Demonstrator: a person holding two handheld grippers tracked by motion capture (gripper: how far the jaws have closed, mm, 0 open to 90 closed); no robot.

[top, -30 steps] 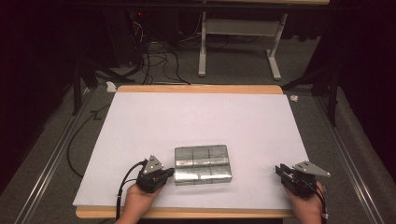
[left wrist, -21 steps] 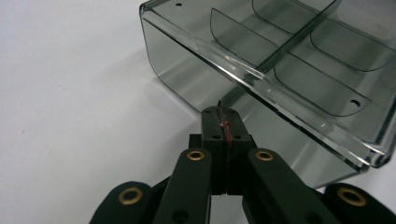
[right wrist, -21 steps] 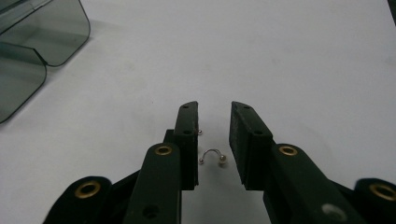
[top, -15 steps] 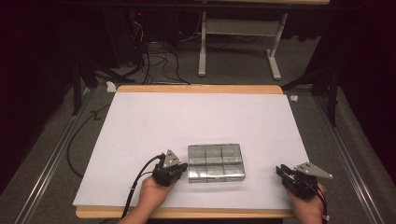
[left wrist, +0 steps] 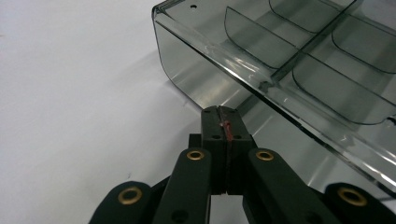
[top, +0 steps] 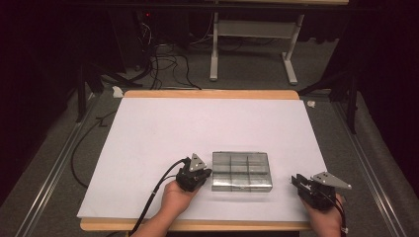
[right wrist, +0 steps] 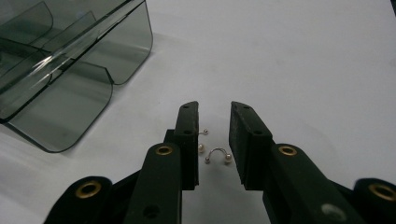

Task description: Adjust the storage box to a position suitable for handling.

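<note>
We judge the step as positioning: compartment box (top: pixel 242 171) sits near the table's (top: pixel 148 128) front edge, left gripper (top: pixel 196 176), jaws shut empty, against its side. Right gripper (right wrist: pixel 213 122) hangs parted over small pearl-tipped earrings (right wrist: pixel 218 155). Next: close carefully on one.

- High view: the white table (top: pixel 207 123) is evenly lit from above; the surrounding floor falls into near darkness. The picture is soft and slightly grainy.
- Left gripper view: the smoky clear box (left wrist: pixel 299 60) carries bright streaks of glare along its rim; the near jaws look slightly blurred.
- Right gripper view: soft shadows beneath the box; small metal pieces (right wrist: pixel 217 154) are possibly out of focus.
</note>
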